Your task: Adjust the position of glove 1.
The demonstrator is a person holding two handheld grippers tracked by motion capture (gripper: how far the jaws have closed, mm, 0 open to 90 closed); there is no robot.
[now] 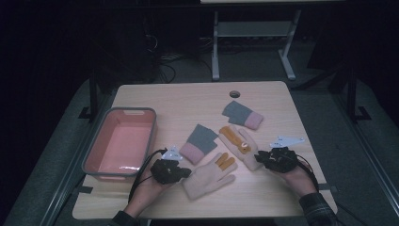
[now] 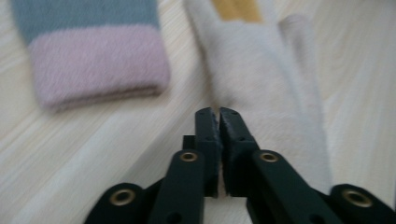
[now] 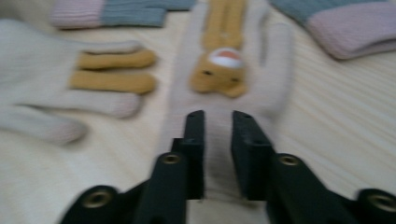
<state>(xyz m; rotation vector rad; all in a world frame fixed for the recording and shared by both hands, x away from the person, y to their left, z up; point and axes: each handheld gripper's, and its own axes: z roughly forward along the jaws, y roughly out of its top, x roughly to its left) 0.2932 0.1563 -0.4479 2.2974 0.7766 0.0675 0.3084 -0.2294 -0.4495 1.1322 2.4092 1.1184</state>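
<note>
We are pinching the cream glove's point(image 2: 275, 107) cuff, lying just ahead, with the left gripper point(image 2: 219, 114), while the right gripper point(image 3: 218, 116), jaws slightly apart, is straddling the bear glove point(image 3: 224, 88).

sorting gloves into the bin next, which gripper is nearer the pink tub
Left. The left gripper sits just right of the pink tub, near its front corner. The right gripper is across the table, beyond the cream gloves.

cream knitted glove with mustard fingers point(image 1: 208, 176): soft fuzzy cloth | pale wooden table point(image 1: 197, 96): smooth matt grain | pink plastic tub, left point(image 1: 105, 141): slightly glossy | black gripper jaws: matt plastic
</note>
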